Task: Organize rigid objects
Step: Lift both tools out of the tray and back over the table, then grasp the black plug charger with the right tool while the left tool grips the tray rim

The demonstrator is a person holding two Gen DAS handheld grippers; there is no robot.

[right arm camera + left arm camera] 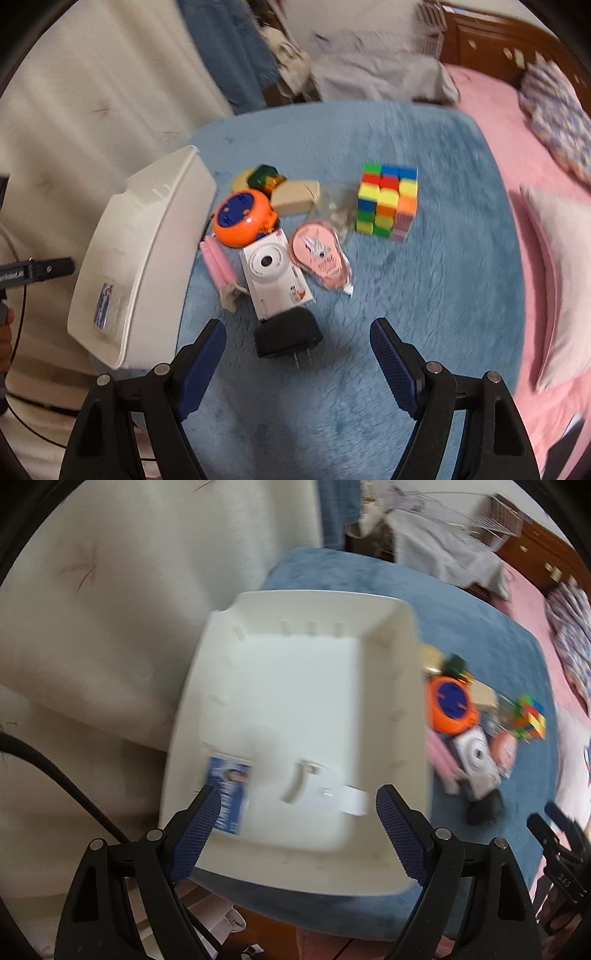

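Observation:
A white plastic bin [391, 672] stands on a blue fluffy mat [491, 635]; a photo card [231, 794] and a white strip [340, 797] lie inside. My left gripper [295, 808] is open just above its near end. In the right wrist view the bin [147, 240] is at the left. Beside it lie an orange and blue round toy [243, 218], a white camera [273, 273], a black plug adapter [288, 332], a pink roll [218, 264], a pink packet [321, 254] and a colour cube [388, 199]. My right gripper [299, 339] is open, above the adapter.
A white curtain [110, 627] hangs left of the mat. A pink bed [498, 122] with a pillow [561, 280] lies right. Beige blocks [295, 199] and a green piece [264, 177] sit behind the orange toy. The right gripper [561, 849] shows at the left view's edge.

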